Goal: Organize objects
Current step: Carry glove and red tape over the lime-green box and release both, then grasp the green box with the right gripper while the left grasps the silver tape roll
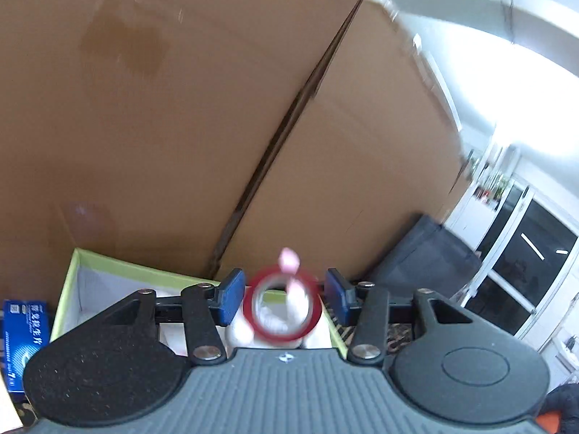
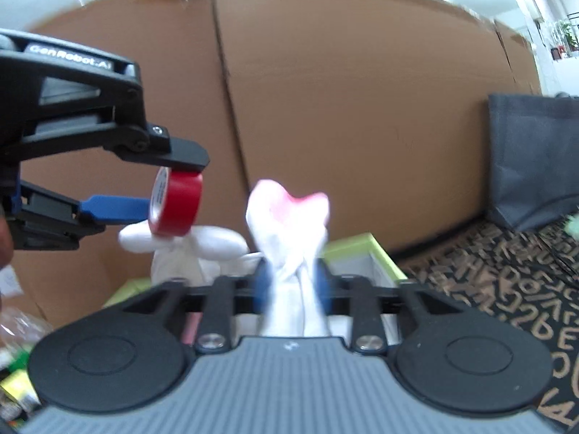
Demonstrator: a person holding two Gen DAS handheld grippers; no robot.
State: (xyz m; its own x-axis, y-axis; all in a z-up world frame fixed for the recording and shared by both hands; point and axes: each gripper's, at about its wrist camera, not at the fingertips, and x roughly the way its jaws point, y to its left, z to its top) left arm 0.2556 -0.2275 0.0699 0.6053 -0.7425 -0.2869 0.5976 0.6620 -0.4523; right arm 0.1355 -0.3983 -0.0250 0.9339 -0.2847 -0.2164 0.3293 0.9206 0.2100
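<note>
Left claw (image 2: 170, 184) of ours carries a red tape roll (image 2: 176, 203), which in the right wrist view sits pinched between the black upper finger (image 2: 181, 155) and the blue pad (image 2: 115, 209) below it; in the left wrist view the same roll (image 1: 282, 303) fills only part of the gap between the blue pads, so how firmly it is gripped we cannot tell for sure. Our right claw (image 2: 291, 285) has a white sock with a pink toe (image 2: 289, 231) standing up between its blue pads; blur there keeps us from saying whether the pads press on it. Another white sock (image 2: 202, 244) lies just behind, under the tape roll. Both socks hang over a green-rimmed box (image 2: 365, 244) with a white inside, set against a brown cardboard wall (image 2: 343, 108). To the right, a grey fabric bag (image 2: 535, 159) stands on a dark letter-patterned cloth (image 2: 506, 289). A blue packet (image 1: 23, 340) stands left of the box in the left wrist view.
</note>
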